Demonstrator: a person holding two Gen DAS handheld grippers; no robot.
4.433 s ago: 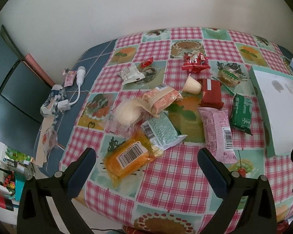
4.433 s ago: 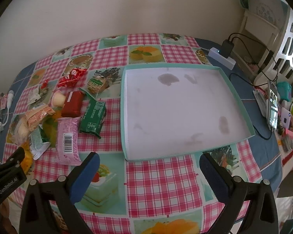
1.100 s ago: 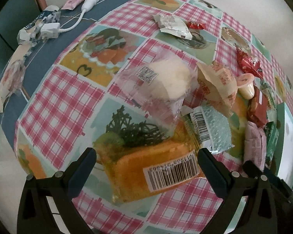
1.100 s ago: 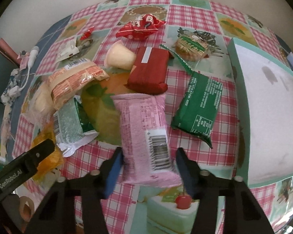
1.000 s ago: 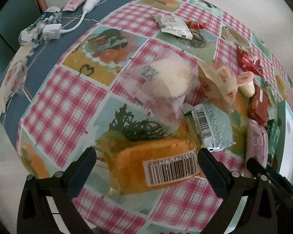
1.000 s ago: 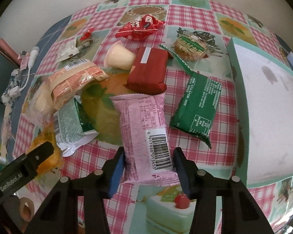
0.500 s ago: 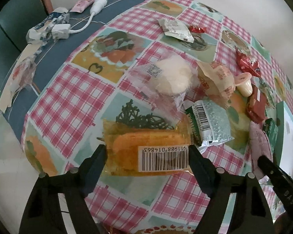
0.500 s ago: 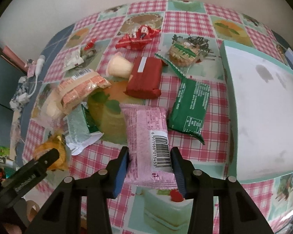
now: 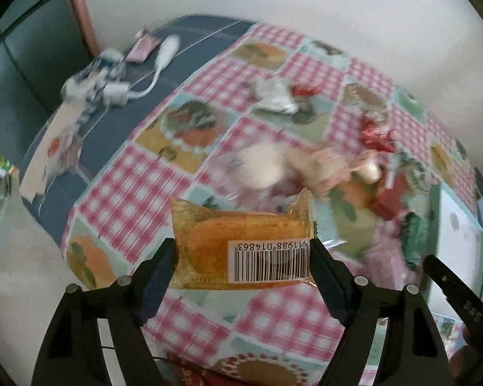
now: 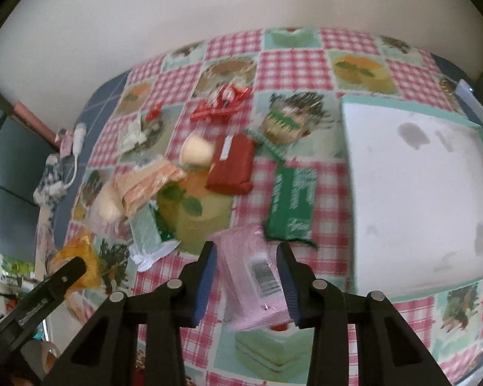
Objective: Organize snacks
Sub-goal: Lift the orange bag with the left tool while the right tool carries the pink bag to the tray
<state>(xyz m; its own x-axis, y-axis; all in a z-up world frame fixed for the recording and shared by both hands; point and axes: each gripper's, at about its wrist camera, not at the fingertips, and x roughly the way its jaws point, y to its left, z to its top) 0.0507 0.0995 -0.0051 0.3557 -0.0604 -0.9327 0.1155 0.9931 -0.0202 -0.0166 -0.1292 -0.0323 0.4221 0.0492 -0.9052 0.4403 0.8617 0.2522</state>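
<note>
My left gripper (image 9: 243,257) is shut on the orange packet (image 9: 209,244) with the barcode, gripping it by its two ends and holding it above the checked tablecloth (image 9: 122,206). The jaws of my right gripper (image 10: 246,254) are closing, and their pads press on the pink packet (image 10: 251,270), which is raised off the cloth. The white tray (image 10: 415,189) with the teal rim lies to the right, holding nothing. On the cloth lie a green packet (image 10: 293,202), a red packet (image 10: 232,164), a jelly cup (image 10: 196,151) and several other snacks.
A white cable and plug (image 10: 74,141) lie on the bare blue table at the left edge. A power strip (image 10: 470,99) sits behind the tray. The wall stands close behind the table. My left gripper (image 10: 64,273) shows at the lower left of the right wrist view.
The left jaws came together on the orange packet and lifted it. The right gripper squeezed the pink packet tighter and raised it. Both views have pulled back from the table.
</note>
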